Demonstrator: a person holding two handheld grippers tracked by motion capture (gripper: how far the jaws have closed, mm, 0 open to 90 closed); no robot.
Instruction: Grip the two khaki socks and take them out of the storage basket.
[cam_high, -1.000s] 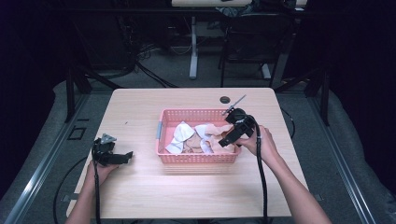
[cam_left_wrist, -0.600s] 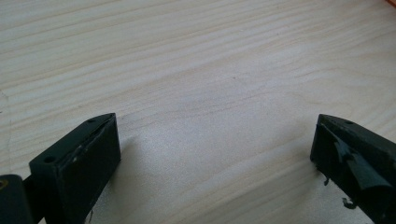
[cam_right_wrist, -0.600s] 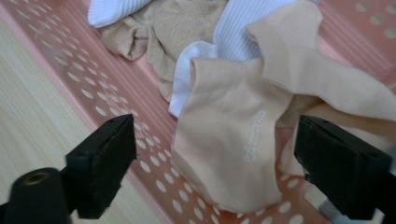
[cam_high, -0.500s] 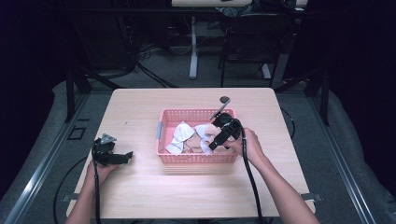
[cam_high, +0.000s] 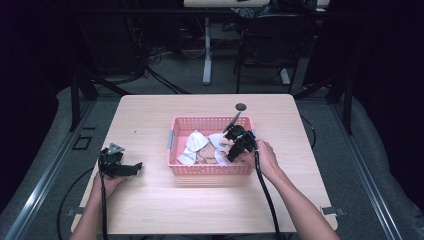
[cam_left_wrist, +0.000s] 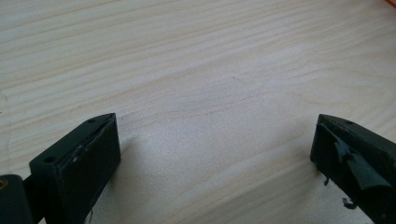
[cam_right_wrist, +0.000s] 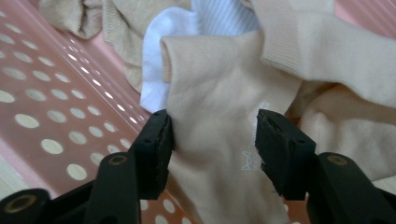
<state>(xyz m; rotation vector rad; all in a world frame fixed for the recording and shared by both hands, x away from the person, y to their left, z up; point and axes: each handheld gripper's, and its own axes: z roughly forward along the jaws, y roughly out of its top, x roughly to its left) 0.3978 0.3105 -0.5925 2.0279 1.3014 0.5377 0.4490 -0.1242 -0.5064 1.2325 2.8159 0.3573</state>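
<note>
Beige sock (cam_right_wrist: 219, 140) in the pink basket (cam_high: 210, 170) sat pinched between the right gripper (cam_right_wrist: 212, 140) jaws, while the left gripper (cam_left_wrist: 215, 154) rested spread on the table (cam_left_wrist: 196, 60).

Left gripper (cam_left_wrist: 215, 154) agape — right gripper (cam_right_wrist: 212, 140) closing

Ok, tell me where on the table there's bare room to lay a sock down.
Free: the strip of table between the basket and the near edge, the patch between the left gripper and the basket, and the far strip behind the basket. Crowded: inside the basket, heaped with socks, where the right gripper straddles a beige sock.
</note>
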